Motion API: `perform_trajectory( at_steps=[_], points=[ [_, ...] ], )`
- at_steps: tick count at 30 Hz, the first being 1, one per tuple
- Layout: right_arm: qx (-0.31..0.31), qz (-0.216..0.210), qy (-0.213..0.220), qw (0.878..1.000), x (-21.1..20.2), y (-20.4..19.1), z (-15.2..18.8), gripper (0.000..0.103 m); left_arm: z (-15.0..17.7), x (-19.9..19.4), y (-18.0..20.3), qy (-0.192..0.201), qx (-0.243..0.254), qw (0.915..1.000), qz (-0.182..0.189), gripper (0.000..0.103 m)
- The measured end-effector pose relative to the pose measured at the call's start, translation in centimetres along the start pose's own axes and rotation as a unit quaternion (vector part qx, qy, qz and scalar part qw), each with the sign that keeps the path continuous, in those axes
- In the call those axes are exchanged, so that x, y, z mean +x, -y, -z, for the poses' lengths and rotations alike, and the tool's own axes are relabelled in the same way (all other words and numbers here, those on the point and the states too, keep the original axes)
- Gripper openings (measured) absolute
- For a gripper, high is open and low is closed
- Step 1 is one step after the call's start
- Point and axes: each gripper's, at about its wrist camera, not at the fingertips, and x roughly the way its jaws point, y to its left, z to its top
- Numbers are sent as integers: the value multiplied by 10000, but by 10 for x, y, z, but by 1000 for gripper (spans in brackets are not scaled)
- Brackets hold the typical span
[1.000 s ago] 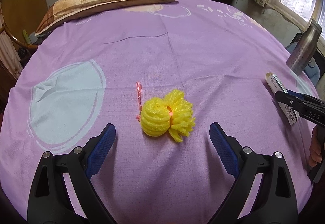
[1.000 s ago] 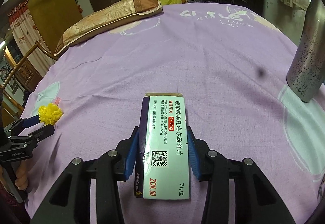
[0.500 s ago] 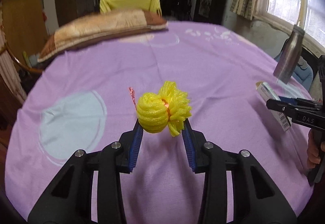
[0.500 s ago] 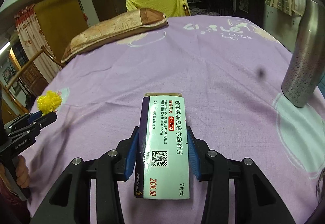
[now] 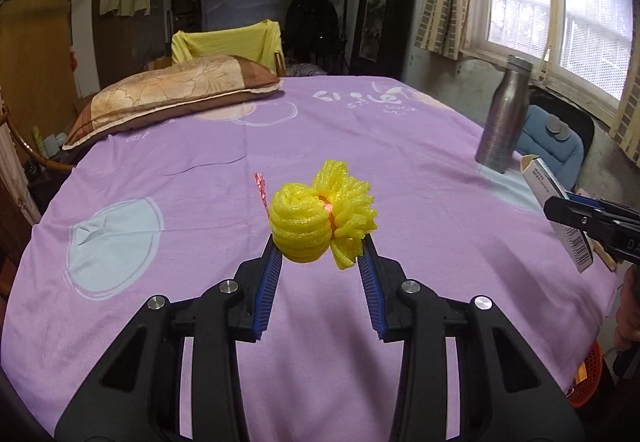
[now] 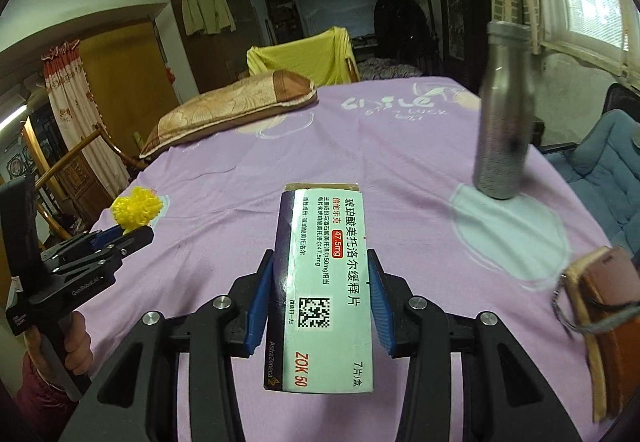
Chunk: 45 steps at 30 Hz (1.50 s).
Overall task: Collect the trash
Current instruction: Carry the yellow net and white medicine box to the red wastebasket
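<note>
a dim bedroom with a dark wardrobe and a curtained window (image 5: 560, 1) surrounds a bed spread with a purple sheet (image 5: 360, 145), printed with pale circles. taking the sheet as the landmark: a long brown and gold pillow (image 5: 172, 97) lies along its far edge, with a yellow cloth (image 5: 228, 41) draped over a chair behind it. a tall silver metal bottle (image 5: 502, 117) stands upright near the sheet's window-side edge, on one of the pale circles. a brown leather item (image 6: 600, 318) lies at the sheet's near corner on that same side; what it is cannot be told.

above the sheet, clear of it, the right gripper (image 6: 320, 298) has its blue pads pressed against both long sides of a white and dark medicine box (image 6: 324, 282), gripping it flat, label up. the left gripper (image 5: 320, 262), held by a hand (image 6: 76, 338), has its pads clamped on a ball of yellow foam netting (image 5: 320, 222), lifted off the sheet, a small pink scrap (image 5: 261, 187) poking out beside it.
</note>
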Motion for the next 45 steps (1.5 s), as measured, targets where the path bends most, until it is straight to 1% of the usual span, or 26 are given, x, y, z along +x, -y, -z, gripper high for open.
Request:
perform_trajectory(
  at_steps=[7, 15, 20, 27, 31, 36, 42, 45],
  points=[
    [21, 208, 481, 9986, -75, 20, 20, 44, 1, -33, 42, 261, 174, 9992, 251, 39],
    [145, 486, 952, 9942, -149, 39, 49, 44, 5, -74, 96, 596, 528, 9954, 537, 39],
    [238, 693, 1248, 9895, -196, 53, 70, 44, 8, -98, 128, 793, 743, 9910, 781, 39],
    [446, 993, 1607, 9810, -253, 73, 100, 44, 13, -120, 174, 905, 1038, 9834, 1180, 39],
    [570, 1216, 1730, 9757, -277, 87, 119, 44, 19, -127, 206, 922, 1263, 9775, 1412, 39],
    [872, 1530, 1768, 9684, -302, 117, 149, 44, 27, -127, 247, 826, 1556, 9690, 1731, 39],
    [1271, 1800, 1647, 9614, -313, 155, 181, 44, 38, -111, 298, 552, 1937, 9576, 2062, 39],
    [1489, 1917, 1482, 9587, -311, 177, 200, 44, 46, -101, 324, 392, 2118, 9507, 2230, 39]
  ],
)
